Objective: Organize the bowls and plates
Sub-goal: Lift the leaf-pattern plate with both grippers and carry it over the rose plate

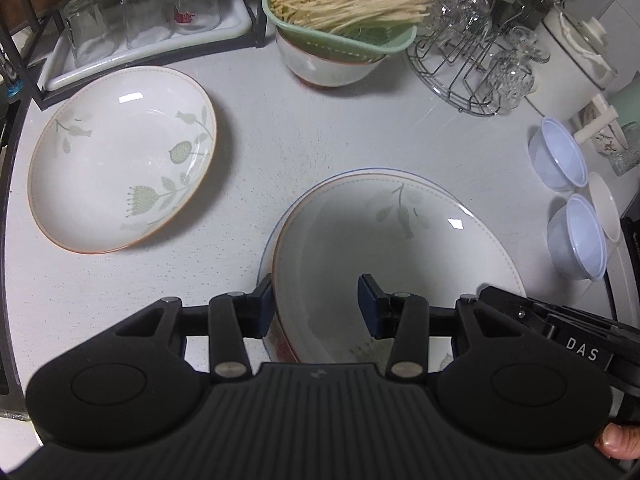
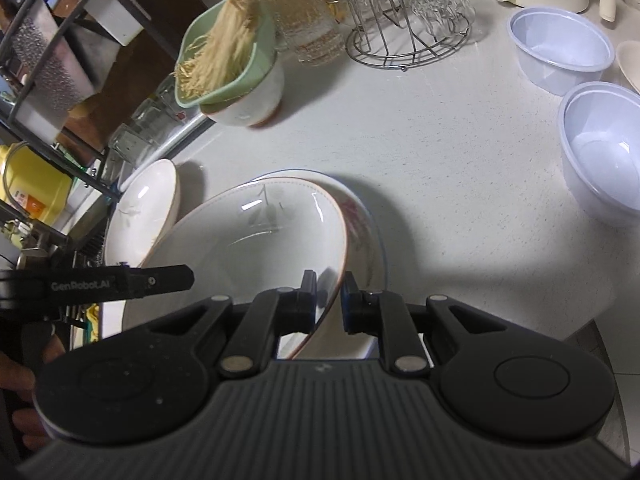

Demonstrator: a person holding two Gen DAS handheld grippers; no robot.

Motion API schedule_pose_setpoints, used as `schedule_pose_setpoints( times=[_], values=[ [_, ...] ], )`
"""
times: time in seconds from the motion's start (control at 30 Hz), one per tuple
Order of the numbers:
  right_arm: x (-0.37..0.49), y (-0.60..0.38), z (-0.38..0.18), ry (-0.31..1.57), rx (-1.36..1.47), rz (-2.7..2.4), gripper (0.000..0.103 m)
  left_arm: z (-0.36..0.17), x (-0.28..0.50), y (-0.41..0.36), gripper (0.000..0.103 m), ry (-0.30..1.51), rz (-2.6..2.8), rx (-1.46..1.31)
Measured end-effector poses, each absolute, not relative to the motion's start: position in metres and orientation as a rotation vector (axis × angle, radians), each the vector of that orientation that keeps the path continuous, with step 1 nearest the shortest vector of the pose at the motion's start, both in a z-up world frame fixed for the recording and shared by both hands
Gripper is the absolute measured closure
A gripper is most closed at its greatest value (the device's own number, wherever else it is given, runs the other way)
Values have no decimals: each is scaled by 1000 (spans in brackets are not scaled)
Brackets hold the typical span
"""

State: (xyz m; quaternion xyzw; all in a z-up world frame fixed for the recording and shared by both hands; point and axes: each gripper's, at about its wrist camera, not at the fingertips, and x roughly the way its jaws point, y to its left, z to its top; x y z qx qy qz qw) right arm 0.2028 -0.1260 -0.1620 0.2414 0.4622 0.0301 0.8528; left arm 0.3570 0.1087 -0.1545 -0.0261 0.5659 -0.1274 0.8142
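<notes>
R gripper (image 2: 329,300): jaws nearly pressed together, pinching the near rim of the deep plate (image 2: 248,240), which sits tilted over a blue-rimmed plate (image 2: 370,224) on the bench (image 2: 440,160). L gripper (image 1: 316,304): jaws spread abt halfway, straddling the same deep plate's (image 1: 400,248) left rim, one pad outside, one inside; can't tell if the pads press on it. Second floral plate (image 1: 120,160) lies flat on the bench, well apart to the left. Counts: 2 floral deep plates, 1 blue-rimmed plate under, 2 clear plastic bowls (image 2: 560,48) at right, 1 ceramic bowl (image 1: 328,68) w/ green strainer (image 1: 344,40) on top, 3 upturned glasses (image 1: 140,12) on a tray.
</notes>
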Motion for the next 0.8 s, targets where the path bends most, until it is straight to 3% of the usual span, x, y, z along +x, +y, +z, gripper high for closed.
schedule_pose_setpoints(
  times=[0.5,0.8],
  values=[
    [217,-133,-175,975,443,98,86,-170,367,91,56,1199,-215,12],
    [221,-130,-178,995,434,109,86,-154,370,109,54,1180,-199,-96]
  ],
)
